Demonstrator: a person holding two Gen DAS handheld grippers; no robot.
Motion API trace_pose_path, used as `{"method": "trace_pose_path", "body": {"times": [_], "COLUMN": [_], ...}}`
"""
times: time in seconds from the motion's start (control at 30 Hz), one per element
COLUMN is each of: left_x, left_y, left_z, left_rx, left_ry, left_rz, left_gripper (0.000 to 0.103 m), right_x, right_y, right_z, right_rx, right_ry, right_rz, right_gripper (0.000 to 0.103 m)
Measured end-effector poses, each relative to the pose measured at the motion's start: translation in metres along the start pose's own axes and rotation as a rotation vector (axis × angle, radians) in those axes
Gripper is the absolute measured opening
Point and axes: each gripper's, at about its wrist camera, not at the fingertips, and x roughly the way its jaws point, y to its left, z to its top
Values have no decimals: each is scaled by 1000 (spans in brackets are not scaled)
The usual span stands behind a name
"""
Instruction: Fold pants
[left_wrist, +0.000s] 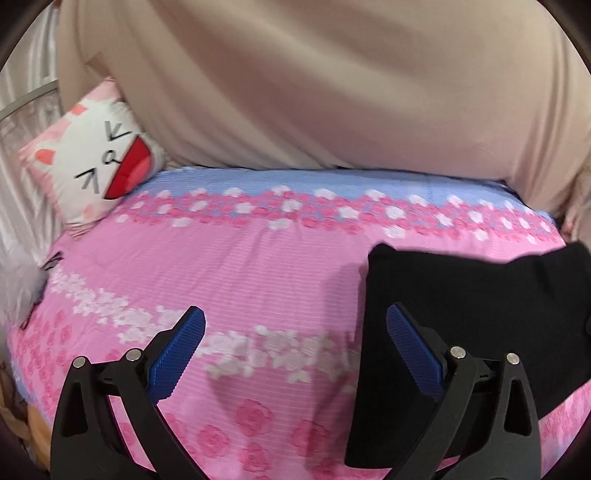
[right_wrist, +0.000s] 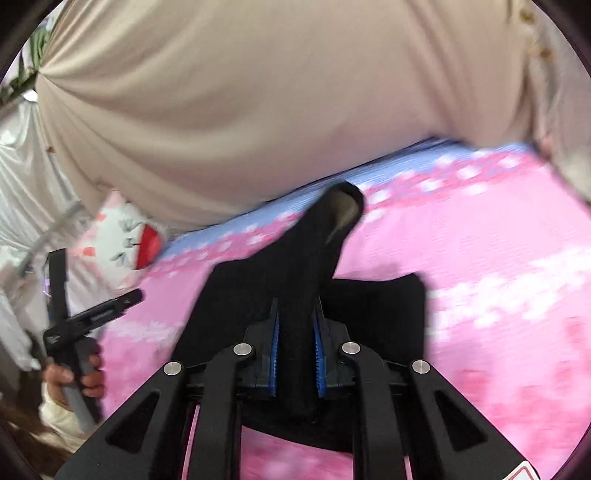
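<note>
The black pants (left_wrist: 480, 295) lie on the pink flowered bed sheet (left_wrist: 229, 266), at the right in the left wrist view. My left gripper (left_wrist: 295, 314) hovers open over bare sheet just left of the pants, with nothing between its blue pads (left_wrist: 177, 350). In the right wrist view my right gripper (right_wrist: 296, 310) is shut on a bunched strip of the pants (right_wrist: 325, 236), which rises from the jaws to a pale-lined tip. The rest of the pants (right_wrist: 380, 314) lies flat beneath. At the left edge a hand (right_wrist: 88, 380) holds the left gripper (right_wrist: 94, 284).
A cat-face pillow (left_wrist: 92, 166) rests at the bed's far left corner. A large beige cloth (left_wrist: 332, 92) hangs along the far side of the bed. White curtain (right_wrist: 22, 177) borders the left. Bare sheet spreads right of the pants (right_wrist: 498, 277).
</note>
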Motion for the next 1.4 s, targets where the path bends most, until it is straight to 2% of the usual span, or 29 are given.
{"method": "trace_pose_path", "body": {"times": [0.07,0.1,0.17,0.23,0.27,0.3,0.33,0.43,0.5,0.6,0.63,0.67,0.7,0.73,0.77,0.83,0.93,1.0,1.07,1.1,1.13,1.17,1.2,1.23,1.27,1.3,1.33,1.37,1.4], "left_x": [8,13,23,25,24,24,26,41,53,73,81,89,92,90,90,81,53,34,31,37,43,47,47,40,32,22,16,10,7], "left_y": [-15,-23,-40,-49,-51,-51,-49,-39,-33,-25,-24,-23,-23,-27,-29,-26,-4,12,30,35,36,37,38,40,43,45,44,42,37], "left_z": [-7,-11,-18,-22,-23,-24,-24,-28,-35,-47,-52,-54,-55,-52,-49,-35,-13,-6,-8,-17,-25,-33,-41,-45,-43,-37,-31,-23,-14], "left_rx": [25,43,77,101,107,107,97,29,-23,-83,-107,-130,-138,-115,-113,-107,-126,-119,-130,-127,-107,-79,-44,-19,-16,-18,-18,-15,-8], "left_ry": [23,40,78,87,83,82,86,152,211,276,298,318,308,282,297,291,232,184,185,200,206,202,178,131,108,76,51,27,8], "left_rz": [-43,-56,-83,-96,-107,-114,-120,-170,-228,-305,-352,-401,-425,-485,-542,-553,-609,-573,-505,-456,-379,-270,-171,-125,-101,-110,-121,-129,-135], "left_gripper": [97,97,97,97,97,98,98,98,98,98,98,94,84,42,43,33,29,31,40,48,50,49,52,50,50,50,51,52,59], "right_x": [36,43,31,9,4,2,6,33,54,65,65,66,66,65,61,45,25,30,60,74,87,88,81,71,58,41,30,23,22], "right_y": [-27,-34,-32,-18,-15,-11,-12,-26,-43,-62,-64,-63,-59,-53,-43,-25,13,21,9,0,-9,-17,-22,-20,-12,5,24,42,59], "right_z": [-23,-32,-34,-27,-25,-21,-18,-15,-20,-28,-30,-31,-30,-27,-20,-4,16,15,-1,-12,-24,-33,-36,-33,-26,-13,0,13,24], "right_rx": [40,63,109,76,54,29,20,55,129,251,272,272,268,254,227,190,96,81,135,160,186,227,281,279,231,133,52,8,-22], "right_ry": [143,149,102,21,0,-7,-2,66,134,151,141,131,127,127,117,72,3,17,94,143,188,170,144,125,83,20,-14,-36,-40], "right_rz": [-83,-87,-65,-103,-109,-125,-144,-158,-132,3,17,36,41,35,24,75,124,148,147,131,88,78,108,75,4,-84,-103,-61,-7], "right_gripper": [18,22,26,27,38,52,56,61,66,65,65,53,44,41,37,33,32,32,34,37,39,46,47,47,46,32,22,9,6]}}
